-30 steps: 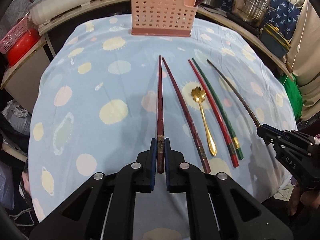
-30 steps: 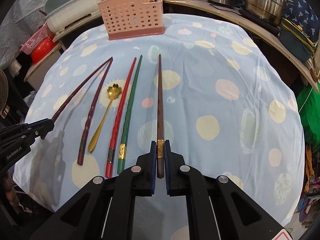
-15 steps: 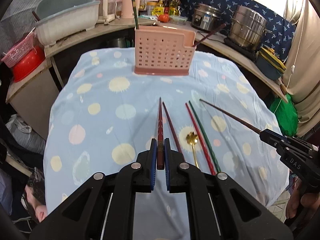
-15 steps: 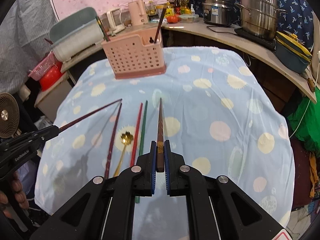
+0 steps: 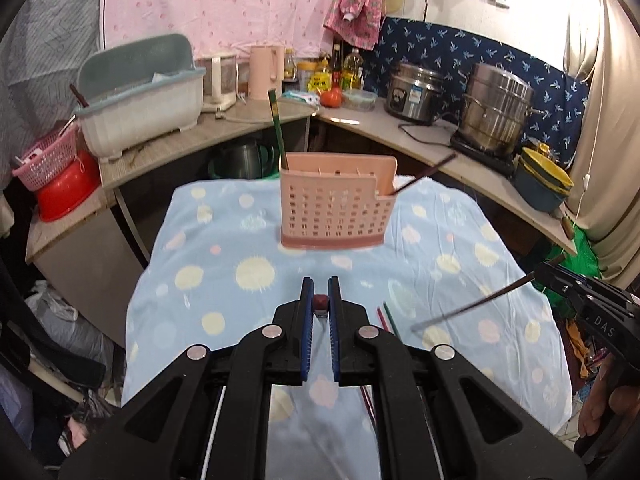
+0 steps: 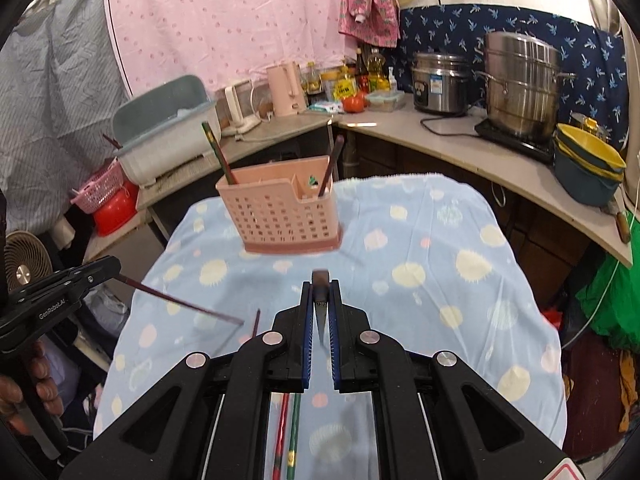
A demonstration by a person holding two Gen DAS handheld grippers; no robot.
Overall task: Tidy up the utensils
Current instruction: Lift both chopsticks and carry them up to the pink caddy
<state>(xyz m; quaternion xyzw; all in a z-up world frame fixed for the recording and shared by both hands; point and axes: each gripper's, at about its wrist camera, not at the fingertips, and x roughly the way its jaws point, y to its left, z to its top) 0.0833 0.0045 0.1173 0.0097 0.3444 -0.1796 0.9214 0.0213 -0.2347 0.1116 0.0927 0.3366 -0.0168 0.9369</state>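
My left gripper (image 5: 320, 285) is shut on a dark red chopstick (image 5: 319, 303), held in the air and seen end-on. In the right wrist view that chopstick (image 6: 180, 302) slants down from the left gripper (image 6: 114, 266). A brown chopstick (image 6: 320, 312) is clamped in my right gripper (image 6: 320, 281), which is shut; the left wrist view shows it (image 5: 472, 309) sticking out of the right gripper (image 5: 542, 271). The pink slotted utensil basket (image 5: 336, 212) stands ahead on the blue dotted tablecloth (image 5: 224, 296), holding a green chopstick (image 5: 277, 128) and a brown one (image 5: 424, 172). Red and green chopsticks (image 6: 290, 432) lie on the cloth below.
Another dark red chopstick (image 6: 256, 322) lies on the cloth. Behind the table a curved counter carries a steel pot (image 5: 496, 112), a rice cooker (image 5: 414, 92) and a white dish tub (image 5: 140, 100). A red basin (image 5: 60, 196) and a fan (image 6: 24, 264) stand left. A person's hand (image 6: 36, 384) holds the left gripper.
Both grippers have risen well above the table, each lifting its chopstick off the cloth. Both views have tilted up from the row of utensils toward the basket and counter.
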